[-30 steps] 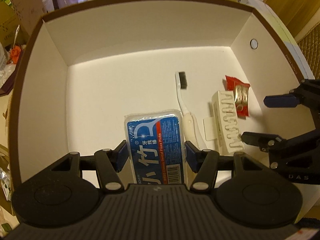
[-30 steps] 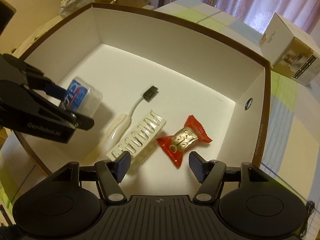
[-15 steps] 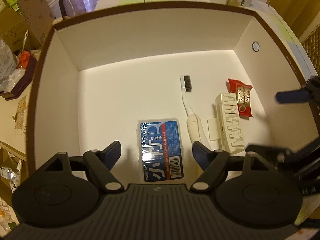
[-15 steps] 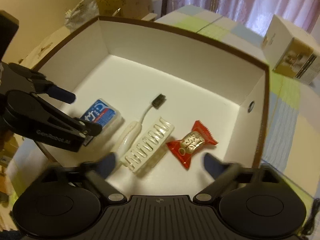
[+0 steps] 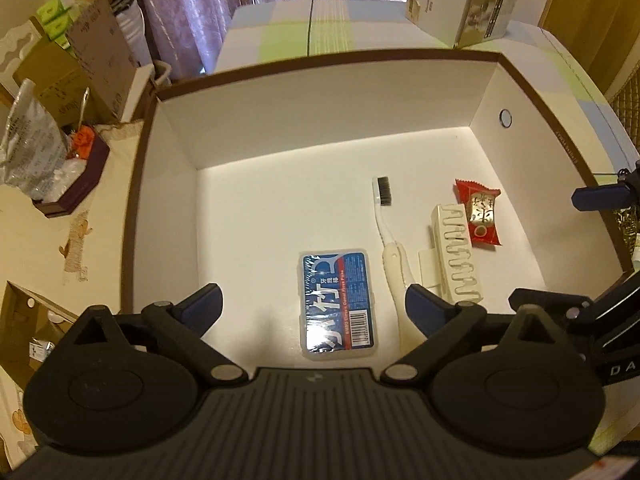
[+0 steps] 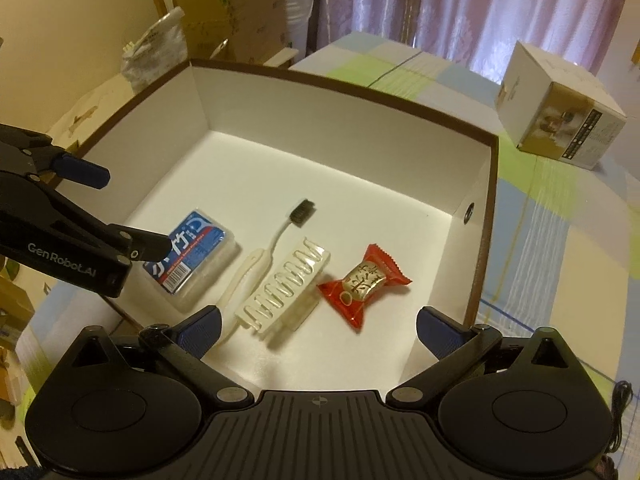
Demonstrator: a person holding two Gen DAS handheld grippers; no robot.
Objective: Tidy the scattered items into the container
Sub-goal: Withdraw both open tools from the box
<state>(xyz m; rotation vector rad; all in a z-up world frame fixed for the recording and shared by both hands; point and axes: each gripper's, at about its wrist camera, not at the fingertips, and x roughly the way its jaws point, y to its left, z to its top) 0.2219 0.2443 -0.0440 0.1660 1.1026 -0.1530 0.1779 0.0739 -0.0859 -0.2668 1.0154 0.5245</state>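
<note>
left wrist view: my left hand-held gripper (image 5: 314, 307) is spread wide, holding nothing, above the near edge of the container (image 5: 320, 92), an open white box with a brown rim. the floss pick case (image 5: 339, 305) lies flat on the box floor between my fingers, touching neither. just to its right lies the toothbrush (image 5: 387, 240), bristles toward the far wall. right of that, the white hair clip (image 5: 456, 256), with the red candy (image 5: 481, 213) touching its far end. my right hand-held gripper (image 5: 560, 252) enters at the right edge, fingers apart. a cardboard carton (image 5: 460, 4) sits on the patchwork bed cover (image 5: 288, 28) beyond the box.

right wrist view: my right hand-held gripper (image 6: 318, 330) is also spread and empty, over the near wall of the container (image 6: 340, 120). in front of it lie the hair clip (image 6: 286, 288) and the candy (image 6: 363, 282), close but apart in this view. the toothbrush (image 6: 264, 264) lies against the clip's left side, the floss pick case (image 6: 192, 258) further left. the left hand-held gripper (image 6: 124, 212) hangs above that case, fingers apart.
</note>
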